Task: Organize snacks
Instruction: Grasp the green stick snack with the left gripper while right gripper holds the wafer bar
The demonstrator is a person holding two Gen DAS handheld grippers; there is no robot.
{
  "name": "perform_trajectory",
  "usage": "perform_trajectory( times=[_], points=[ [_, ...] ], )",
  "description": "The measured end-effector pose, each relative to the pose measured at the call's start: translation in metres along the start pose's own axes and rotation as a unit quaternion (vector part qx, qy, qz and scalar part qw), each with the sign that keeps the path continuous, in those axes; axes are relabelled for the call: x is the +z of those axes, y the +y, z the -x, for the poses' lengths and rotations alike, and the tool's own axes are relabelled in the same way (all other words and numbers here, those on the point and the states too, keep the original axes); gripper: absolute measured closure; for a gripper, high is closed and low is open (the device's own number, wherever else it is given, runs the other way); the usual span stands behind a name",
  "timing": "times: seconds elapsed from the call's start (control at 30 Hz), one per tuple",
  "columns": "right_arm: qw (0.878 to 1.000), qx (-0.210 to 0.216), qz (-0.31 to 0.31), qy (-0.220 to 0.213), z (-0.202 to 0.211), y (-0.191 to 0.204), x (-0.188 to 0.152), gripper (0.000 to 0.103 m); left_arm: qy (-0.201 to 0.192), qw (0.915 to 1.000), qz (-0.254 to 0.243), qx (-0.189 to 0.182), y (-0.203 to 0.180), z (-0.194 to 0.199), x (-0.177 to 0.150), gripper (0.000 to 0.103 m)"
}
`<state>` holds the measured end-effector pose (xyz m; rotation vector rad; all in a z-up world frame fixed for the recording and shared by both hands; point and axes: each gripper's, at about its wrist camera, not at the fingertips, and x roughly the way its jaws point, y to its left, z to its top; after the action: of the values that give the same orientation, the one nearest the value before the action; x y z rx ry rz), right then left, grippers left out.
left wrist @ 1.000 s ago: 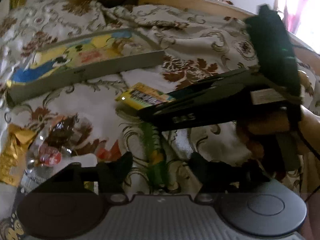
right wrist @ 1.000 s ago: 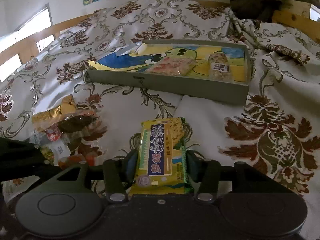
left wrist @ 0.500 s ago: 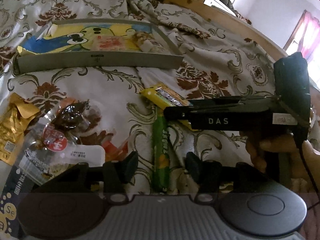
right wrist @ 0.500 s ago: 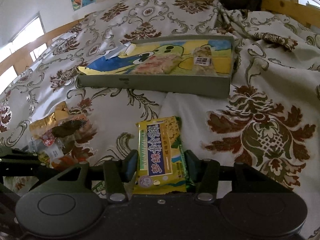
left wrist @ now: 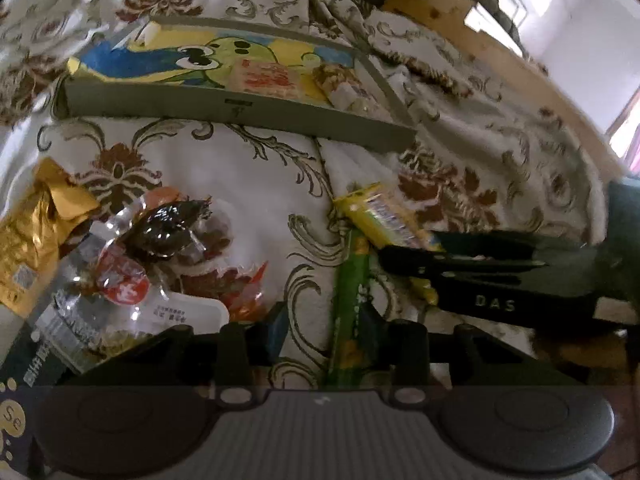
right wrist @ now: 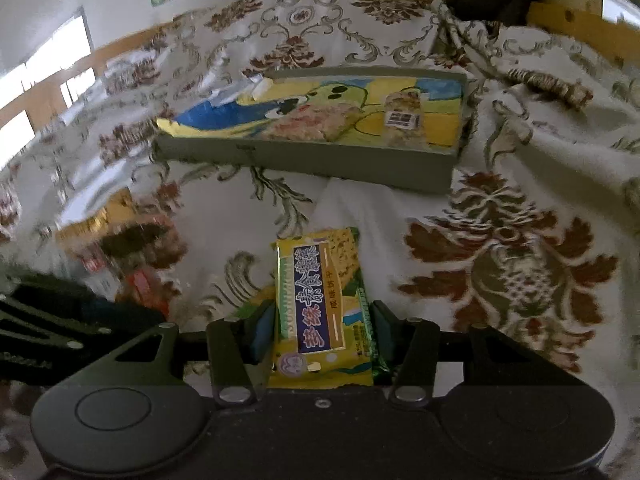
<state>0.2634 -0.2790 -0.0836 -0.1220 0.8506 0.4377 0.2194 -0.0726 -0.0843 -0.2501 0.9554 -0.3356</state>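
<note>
Yellow crinkly snack packet (right wrist: 320, 312) clamped in right gripper (right wrist: 320, 330) jaws; slim green snack stick (left wrist: 348, 312) between closing left gripper (left wrist: 326, 330) jaws, on floral bedspread (left wrist: 224, 168).

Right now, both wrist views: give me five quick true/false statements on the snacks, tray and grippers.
1. The right gripper holds a yellow cracker packet. True.
2. The grey tray is empty. False: two wrapped snacks lie in it.
3. A green stick pack lies between the left gripper pads. True; the jaws are closing around it.
4. The gold foil packet is inside the tray. False: it lies on the bedspread, left of the tray.
5. The tray's floor is plain grey. False: a cartoon picture covers it.
</note>
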Motion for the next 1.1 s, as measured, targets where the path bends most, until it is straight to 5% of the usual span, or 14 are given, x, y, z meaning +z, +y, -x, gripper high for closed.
perform_trajectory(
  times=[0.33, 0.63, 0.83, 0.87, 1.1],
  points=[
    [1.000, -0.010, 0.011, 0.009, 0.008, -0.008, -0.006, 0.051, 0.017, 0.9874, -0.144, 0.063, -0.051, -0.024, -0.009, 0.068],
    [1.000, -0.006, 0.013, -0.002, -0.001, -0.005, -0.005, 0.047, 0.025, 0.9900, -0.122, 0.066, -0.047, -0.036, 0.004, 0.084],
    [1.000, 0.001, 0.007, -0.004, -0.010, -0.004, -0.004, 0.043, 0.034, 0.9897, -0.125, 0.060, -0.048, -0.034, 0.005, 0.085],
    [1.000, -0.001, 0.006, -0.006, -0.009, -0.004, -0.004, 0.051, 0.034, 0.9906, -0.119, 0.058, -0.047, -0.032, 0.005, 0.085],
    [0.999, -0.020, 0.008, -0.033, 0.007, -0.006, -0.004, 0.052, 0.031, 0.9980, -0.032, 0.044, -0.031, -0.017, 0.004, 0.085]
  ],
)
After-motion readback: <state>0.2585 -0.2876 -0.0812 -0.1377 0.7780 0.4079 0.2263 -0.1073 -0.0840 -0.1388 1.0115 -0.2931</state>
